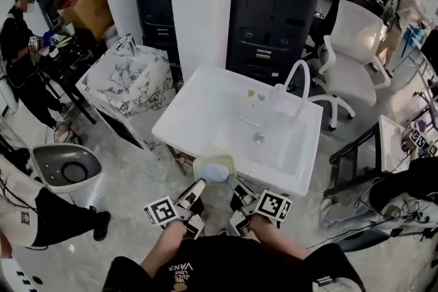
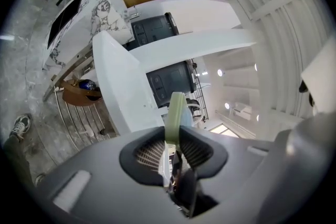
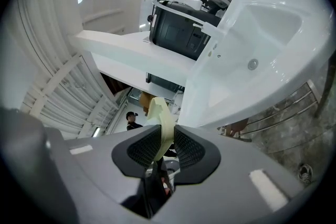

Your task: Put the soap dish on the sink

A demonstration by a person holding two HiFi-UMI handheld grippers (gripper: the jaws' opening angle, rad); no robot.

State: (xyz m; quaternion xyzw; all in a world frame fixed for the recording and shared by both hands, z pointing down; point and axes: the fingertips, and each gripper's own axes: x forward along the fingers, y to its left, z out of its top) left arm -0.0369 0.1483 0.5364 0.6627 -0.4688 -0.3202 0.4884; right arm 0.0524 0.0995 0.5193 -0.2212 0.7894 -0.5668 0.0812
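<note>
Where the soap dish (image 1: 214, 169) is: in the air at the near edge of the white sink (image 1: 205, 89); contact with the rim is unclear.
Left hand-held gripper (image 2: 173, 145): jaws clamped on the pale green dish's edge.
Right hand-held gripper (image 3: 160, 147): jaws clamped on its opposite edge.

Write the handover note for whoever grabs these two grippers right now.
Left gripper: fingers shut on one side of the soap dish.
Right gripper: fingers shut on the other side.
Dish: held level at the near edge of the white sink.
Done: dish gripped and at the sink.
Left: set it on the sink, open both grippers, pull back.
</note>
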